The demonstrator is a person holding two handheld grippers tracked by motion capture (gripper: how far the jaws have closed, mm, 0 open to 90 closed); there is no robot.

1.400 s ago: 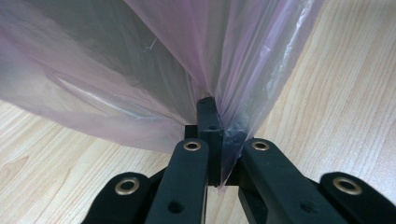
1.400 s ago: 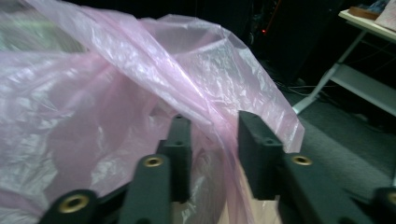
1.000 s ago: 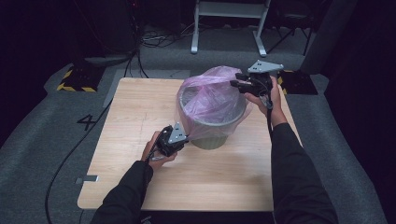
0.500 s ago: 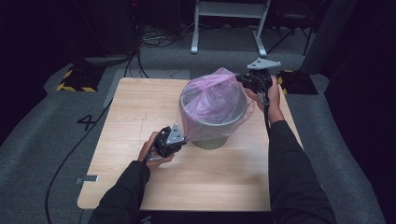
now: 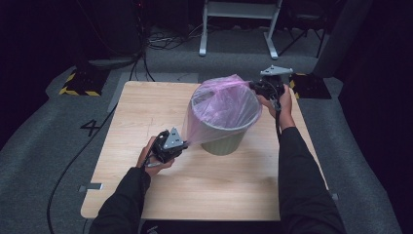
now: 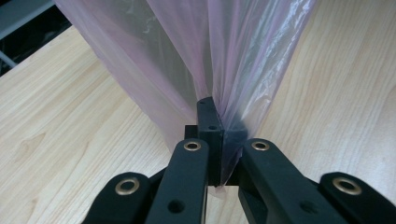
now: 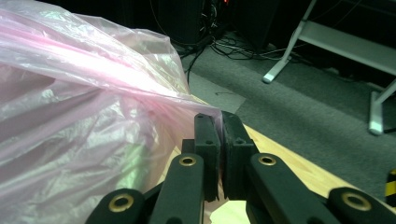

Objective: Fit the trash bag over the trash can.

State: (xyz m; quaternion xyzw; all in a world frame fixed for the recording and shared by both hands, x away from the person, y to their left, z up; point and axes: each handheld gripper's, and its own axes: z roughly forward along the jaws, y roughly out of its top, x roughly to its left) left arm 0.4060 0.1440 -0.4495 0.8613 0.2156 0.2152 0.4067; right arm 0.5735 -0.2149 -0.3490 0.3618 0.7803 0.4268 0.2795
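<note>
A greenish bin stands on the wooden table, lined with a thin pink plastic bag that spreads over its rim. At the bin's near left my left gripper is shut on a gathered fold of the bag and holds it taut down toward the tabletop. The left gripper view has the film pinched between my closed jaws. Beyond the bin's far right rim, my right gripper is shut on the bag's edge. There the pink film runs into the closed jaws.
The bin sits right of the table's centre, with bare wood to its left and front. On the grey floor behind are a white metal stand, loose cables, and yellow-and-black striped blocks off the table's far corners.
My right gripper has closed on the bag's far right edge and sunk a little, drawing the film to a point over the rim. The left hand has stayed put with its fold.
</note>
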